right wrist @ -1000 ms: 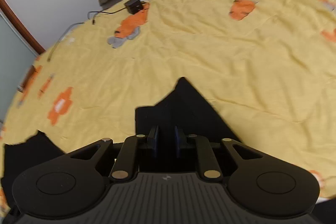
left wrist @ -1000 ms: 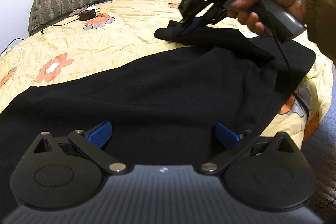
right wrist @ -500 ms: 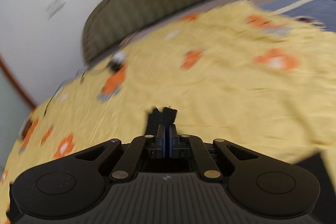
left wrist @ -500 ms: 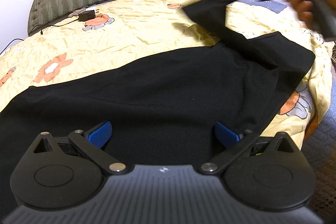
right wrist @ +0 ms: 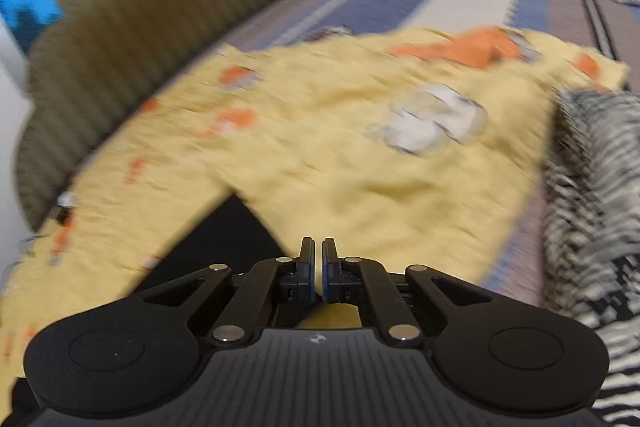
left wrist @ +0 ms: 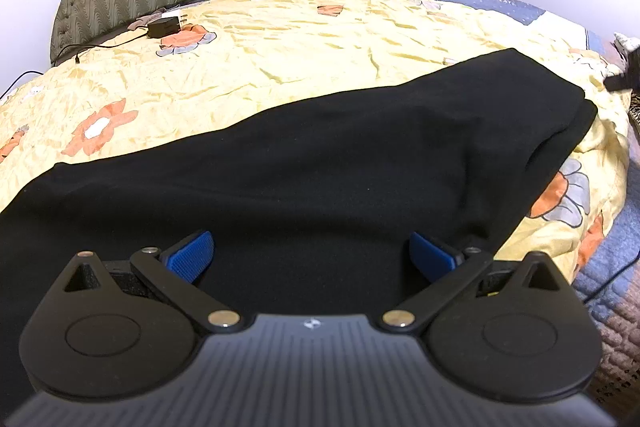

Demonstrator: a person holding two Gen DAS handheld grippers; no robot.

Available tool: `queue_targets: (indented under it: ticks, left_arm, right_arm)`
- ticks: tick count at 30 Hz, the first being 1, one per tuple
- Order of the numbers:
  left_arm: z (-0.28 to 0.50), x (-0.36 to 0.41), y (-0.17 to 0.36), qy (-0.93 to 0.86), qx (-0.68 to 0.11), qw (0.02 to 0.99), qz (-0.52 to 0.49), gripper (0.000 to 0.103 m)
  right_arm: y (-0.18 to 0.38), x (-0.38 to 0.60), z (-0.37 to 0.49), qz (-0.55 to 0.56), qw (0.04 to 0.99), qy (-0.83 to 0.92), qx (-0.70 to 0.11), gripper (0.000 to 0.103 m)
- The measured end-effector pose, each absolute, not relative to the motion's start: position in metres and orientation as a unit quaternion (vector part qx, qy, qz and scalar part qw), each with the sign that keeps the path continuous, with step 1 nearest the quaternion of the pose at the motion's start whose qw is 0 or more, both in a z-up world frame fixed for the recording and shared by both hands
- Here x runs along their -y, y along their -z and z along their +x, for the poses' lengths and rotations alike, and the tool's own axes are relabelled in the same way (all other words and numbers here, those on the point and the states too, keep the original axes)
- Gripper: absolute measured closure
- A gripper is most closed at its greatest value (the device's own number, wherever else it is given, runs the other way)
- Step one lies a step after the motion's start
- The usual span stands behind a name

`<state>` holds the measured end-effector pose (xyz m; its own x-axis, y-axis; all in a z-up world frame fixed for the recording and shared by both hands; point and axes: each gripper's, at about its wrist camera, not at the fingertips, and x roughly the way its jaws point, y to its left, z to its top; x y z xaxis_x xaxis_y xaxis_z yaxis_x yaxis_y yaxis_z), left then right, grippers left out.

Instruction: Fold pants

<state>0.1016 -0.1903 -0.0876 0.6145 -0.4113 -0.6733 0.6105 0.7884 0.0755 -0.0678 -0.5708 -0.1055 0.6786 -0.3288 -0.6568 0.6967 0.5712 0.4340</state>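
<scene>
Lying on bed (left wrist: 280, 39): black pants (left wrist: 320, 167).
Your left gripper (left wrist: 311, 251): jaws wide, over pants.
Your right gripper (right wrist: 318, 269): jaws nearly together, empty.

Left gripper (left wrist: 312, 255) hangs wide open at the frame's bottom, above black pants (left wrist: 320, 163) spread across the yellow flowered bedspread (left wrist: 280, 39); black charger (left wrist: 164, 26) sits upper left.

I'm seeing a bed (left wrist: 280, 39) lying ahead of my jaws, black pants (left wrist: 320, 167) spreading across it just beyond them, a charger (left wrist: 164, 26) sitting far ahead.
</scene>
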Motion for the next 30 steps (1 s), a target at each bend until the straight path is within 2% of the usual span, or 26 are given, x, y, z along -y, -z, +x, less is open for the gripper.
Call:
queue_targets:
  ticks: [5,8,16,25,26,27,30]
  left_arm:
    - [0.096,0.185,0.076,0.287,-0.316,0.893,0.143,0.0]
    - [0.091,0.183,0.069,0.281,-0.304,0.898,0.147,0.0]
    - [0.087,0.177,0.066,0.274,-0.307,0.899,0.151,0.0]
    - [0.08,0.18,0.063,0.277,-0.302,0.899,0.155,0.0]
    - [0.079,0.18,0.063,0.278,-0.301,0.899,0.155,0.0]
    - [0.079,0.18,0.063,0.278,-0.301,0.899,0.155,0.0]
    - [0.079,0.179,0.061,0.276,-0.3,0.9,0.156,0.0]
  right_arm:
    - [0.107,0.557,-0.072,0.425,0.853,0.203,-0.223,0.096]
    - [0.109,0.546,-0.059,0.413,0.851,0.21,-0.246,0.096]
    - [0.146,0.561,-0.05,0.474,0.807,0.233,-0.263,0.096]
    - [0.164,0.571,-0.048,0.542,0.786,0.219,-0.203,0.088]
    - [0.163,0.571,-0.049,0.537,0.789,0.219,-0.201,0.089]
    - [0.162,0.57,-0.051,0.533,0.793,0.219,-0.2,0.096]
    - [0.155,0.561,-0.063,0.512,0.804,0.23,-0.195,0.1]
